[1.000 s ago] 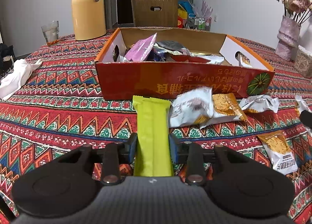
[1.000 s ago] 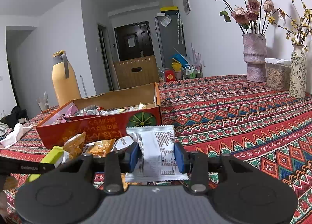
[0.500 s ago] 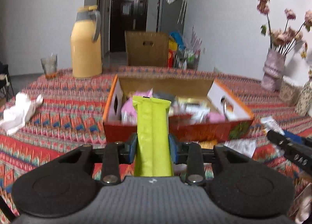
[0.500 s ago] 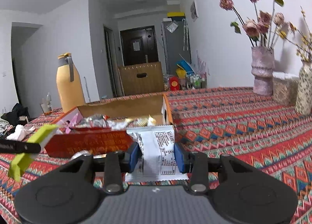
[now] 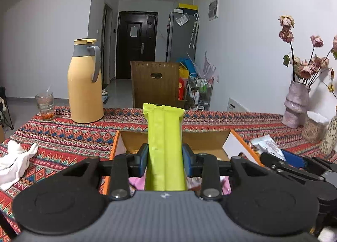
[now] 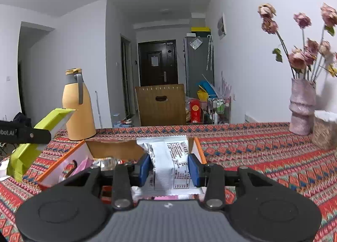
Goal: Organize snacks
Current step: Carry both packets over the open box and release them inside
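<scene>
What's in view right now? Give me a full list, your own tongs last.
green snack bar: 1, lime green, held above the box
white snack packet: 1, white with black print, held above the box's right end
snack box: 1, orange and red cardboard, open, on the table, pink wrappers inside
thermos jug: 1, yellow with grey handle, far left of table
glass: 1, clear, left of the jug
white cloth: 1, crumpled, table's left edge
flower vase: 1, pinkish, dried roses, far right
tablecloth: 1, red zigzag pattern
chair: 1, brown, behind table
left tongs: shut on the green bar
right tongs: shut on the white packet
</scene>
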A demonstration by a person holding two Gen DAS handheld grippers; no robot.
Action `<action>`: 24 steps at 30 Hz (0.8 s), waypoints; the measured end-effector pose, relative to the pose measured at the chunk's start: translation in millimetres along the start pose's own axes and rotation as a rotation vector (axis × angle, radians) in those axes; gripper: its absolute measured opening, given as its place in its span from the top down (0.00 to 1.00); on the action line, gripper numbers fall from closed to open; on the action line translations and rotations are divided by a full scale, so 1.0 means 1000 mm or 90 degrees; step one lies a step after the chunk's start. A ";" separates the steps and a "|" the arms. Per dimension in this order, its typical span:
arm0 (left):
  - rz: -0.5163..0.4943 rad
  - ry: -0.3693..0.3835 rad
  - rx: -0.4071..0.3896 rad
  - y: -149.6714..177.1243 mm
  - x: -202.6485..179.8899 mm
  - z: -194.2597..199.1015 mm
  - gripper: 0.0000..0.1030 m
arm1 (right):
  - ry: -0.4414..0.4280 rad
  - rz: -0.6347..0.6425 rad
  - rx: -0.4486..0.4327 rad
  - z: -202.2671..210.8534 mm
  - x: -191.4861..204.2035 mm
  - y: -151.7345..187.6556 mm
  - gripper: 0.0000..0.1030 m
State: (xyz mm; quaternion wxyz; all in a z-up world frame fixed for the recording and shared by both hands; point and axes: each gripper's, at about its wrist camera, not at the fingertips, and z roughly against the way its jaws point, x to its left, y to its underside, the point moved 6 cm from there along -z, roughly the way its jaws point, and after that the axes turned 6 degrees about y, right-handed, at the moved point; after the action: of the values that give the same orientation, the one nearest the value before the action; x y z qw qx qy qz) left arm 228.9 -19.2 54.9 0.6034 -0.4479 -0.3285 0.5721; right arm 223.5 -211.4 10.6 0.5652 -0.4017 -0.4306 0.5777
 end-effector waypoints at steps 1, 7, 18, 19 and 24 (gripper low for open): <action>0.002 0.001 -0.001 -0.002 0.000 -0.004 0.67 | -0.002 0.001 -0.001 -0.006 0.002 -0.004 0.63; 0.012 -0.008 0.006 -0.008 0.009 -0.036 0.67 | -0.002 0.015 -0.002 -0.042 0.015 -0.019 0.63; 0.048 -0.021 0.055 0.025 0.041 -0.093 0.66 | -0.002 0.023 0.040 -0.085 0.022 0.008 0.63; 0.051 -0.023 0.064 0.028 0.043 -0.097 0.66 | -0.003 0.024 0.052 -0.088 0.022 0.013 0.63; 0.075 -0.041 0.059 0.031 0.052 -0.092 0.13 | -0.003 0.028 0.093 -0.095 0.022 0.026 0.47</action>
State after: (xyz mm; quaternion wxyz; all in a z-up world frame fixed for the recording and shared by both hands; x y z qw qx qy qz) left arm 307.1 14.9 -15.1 0.5782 -0.4192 -0.2937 0.6354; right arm 305.3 -185.2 -42.5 0.5792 -0.3672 -0.3799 0.6208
